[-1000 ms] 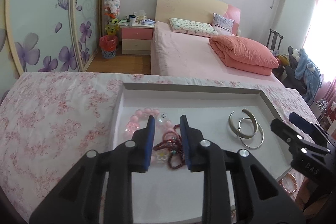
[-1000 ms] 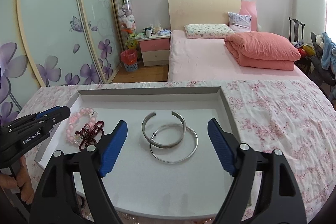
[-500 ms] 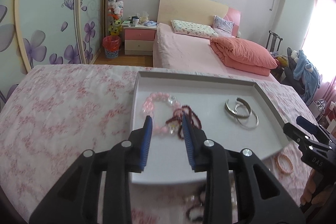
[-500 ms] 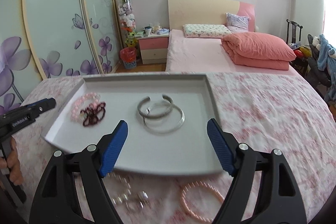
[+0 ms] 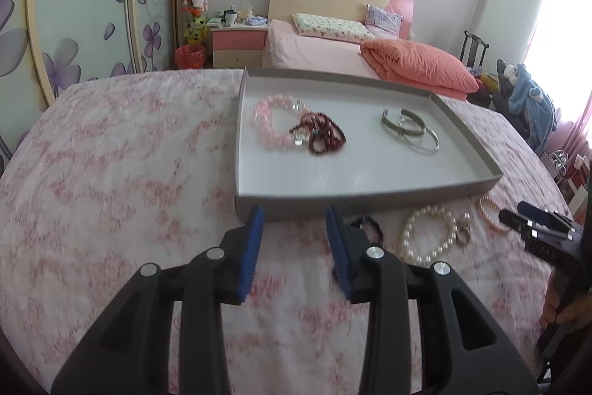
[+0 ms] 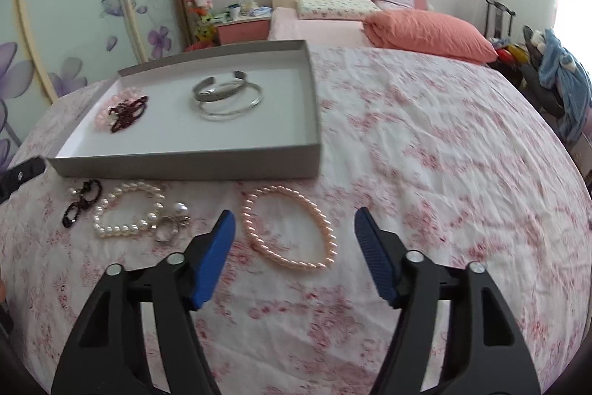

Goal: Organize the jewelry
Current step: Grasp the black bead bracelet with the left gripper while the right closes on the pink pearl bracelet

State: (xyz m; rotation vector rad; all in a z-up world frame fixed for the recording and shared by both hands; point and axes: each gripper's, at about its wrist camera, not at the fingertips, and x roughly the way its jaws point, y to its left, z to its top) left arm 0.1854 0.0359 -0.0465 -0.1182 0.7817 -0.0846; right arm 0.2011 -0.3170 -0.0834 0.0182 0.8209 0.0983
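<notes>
Closing empty, right gripper [image 6: 292, 221] jaws straddle peach bracelet [image 6: 290, 232] at frame centre; left gripper [image 5: 294, 215] jaws opening, empty, below tray [image 5: 370, 200].

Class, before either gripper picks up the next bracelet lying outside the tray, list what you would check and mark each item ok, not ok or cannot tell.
1. Right gripper empty, jaws closing: ok.
2. Pink pearl bracelet lies ahead between its jaws: ok.
3. Left gripper empty, jaws opening: ok.
4. Black bead bracelet centred between the left jaws: not ok, it sits to the right.
5. Tray has bare floor free: ok.
6. White pearl bracelet untangled from the ring: cannot tell.
</notes>
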